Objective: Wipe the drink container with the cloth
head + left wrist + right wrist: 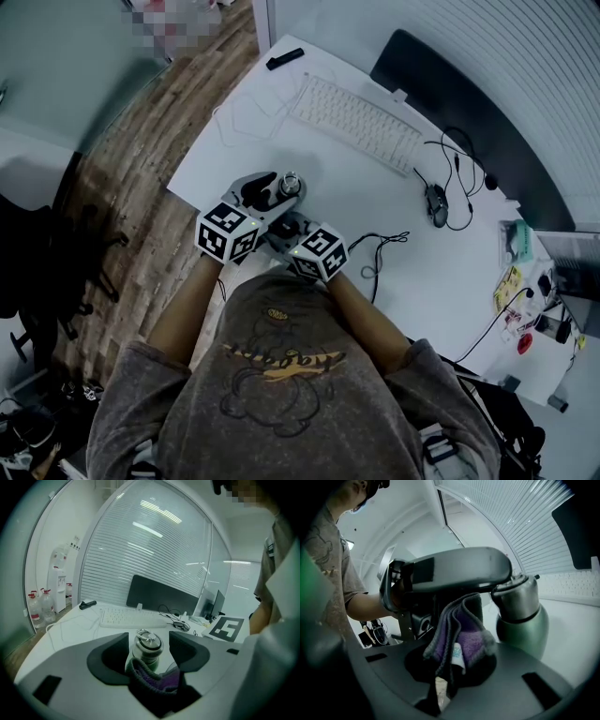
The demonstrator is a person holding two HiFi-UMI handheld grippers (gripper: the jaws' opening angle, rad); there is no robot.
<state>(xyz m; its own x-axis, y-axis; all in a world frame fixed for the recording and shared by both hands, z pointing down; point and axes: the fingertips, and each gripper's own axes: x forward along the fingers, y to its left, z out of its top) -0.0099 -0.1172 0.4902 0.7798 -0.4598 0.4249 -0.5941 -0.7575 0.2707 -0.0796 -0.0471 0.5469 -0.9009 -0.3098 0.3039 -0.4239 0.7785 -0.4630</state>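
Drink container (289, 184) stands upright on the white table (422, 272), close to its near left corner, between the two grippers.

**State, left to right**
- The left gripper (149, 637) has its jaws part-way apart, one on each side of the container's steel lid and neck. Judged from the fit, they clamp and steady it.
- The cloth (461, 630), a folded purple-and-grey pad, lies against the near side of the container's green body.
- The right gripper (452, 660) has its jaws closed on the lower fold of the cloth, and a white label hangs out below.

**Progress (a judgement, not an observation)**
- The container is secured, and the cloth is gripped and in place on the body, so wiping is at the contact stage.
- No view shows which surfaces are already wiped.
- The far side, the lid and the lower band appear to remain.

**What each view adds**
- The head view alone gives the layout. The grippers sit side by side at the table edge, and the keyboard (354, 122) and mouse (438, 202) lie farther off, well apart from the work. The cloth cannot be made out there.
- The left gripper view shows the lid ring from above and both jaws bracketing it.
- The right gripper view gives the side profile, with the cloth just beside the body and one left jaw level with the lid.
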